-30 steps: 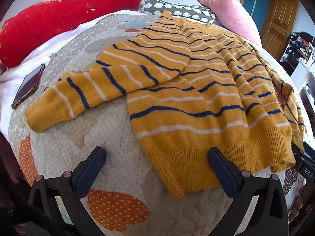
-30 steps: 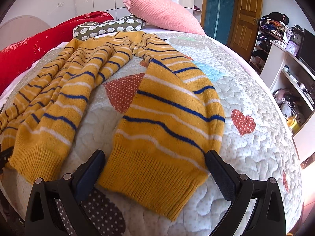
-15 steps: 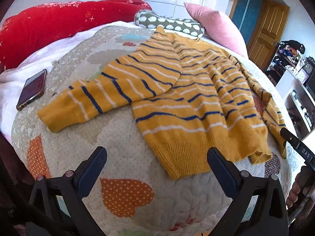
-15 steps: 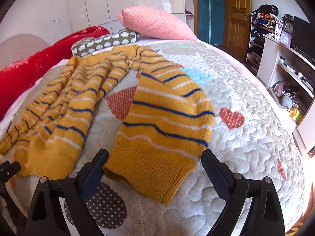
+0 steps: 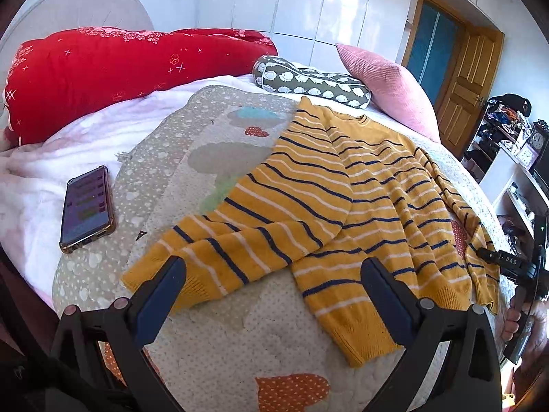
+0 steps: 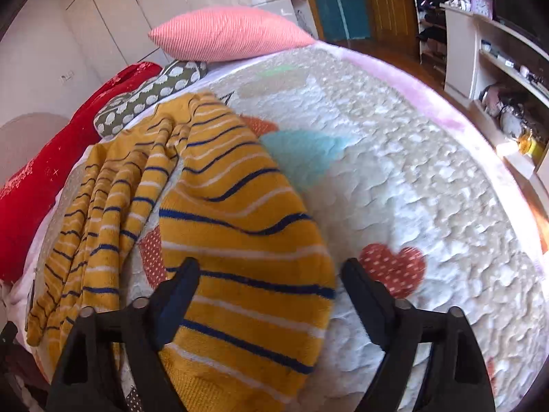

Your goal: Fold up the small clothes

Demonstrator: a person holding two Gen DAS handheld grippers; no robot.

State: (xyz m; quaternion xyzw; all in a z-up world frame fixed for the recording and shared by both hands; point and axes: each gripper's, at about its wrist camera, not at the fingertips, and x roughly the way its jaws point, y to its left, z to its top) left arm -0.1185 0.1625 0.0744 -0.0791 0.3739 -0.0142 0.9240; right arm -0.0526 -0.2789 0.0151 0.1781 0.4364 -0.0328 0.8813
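- Bedroom walls of white cupboard doors [image 5: 308, 3] and a brown wooden door [image 5: 463, 79] stand behind a bed that fills both views.
- Covering the bed, a quilt [image 5: 240, 336] with dots, hearts and cloud shapes serves as the folding surface.
- Along the head end lie a long red cushion [image 5: 120, 75], a pink pillow [image 5: 387, 86] and a smaller grey bolster [image 5: 308, 80] with a white pattern.
- White shelves [image 6: 497, 68] at the side hold small clutter and are the only container-like thing in sight; I cannot tell the items apart.
- On the quilt the yellow striped sweater [image 5: 360, 199] lies spread open, hem toward the cameras, one sleeve [image 5: 247, 237] slanting across toward the left gripper, the other [image 6: 247, 257] lying out on the opposite side under the right gripper.
- Judging by this, folding has barely begun: no sleeve is laid over the body and no crease is made, so sleeves and body all remain to fold.
- Close to the quilt's edge, on pale bedding, a phone [image 5: 87, 209] rests face up, well apart from the sweater.
- Low over the sleeve cuff, the left gripper [image 5: 274, 288] has its jaws spread wide and holds nothing.
- Directly over the other sleeve, the right gripper [image 6: 271, 288] has jaws also spread, one finger above the knit, nothing pinched yet.
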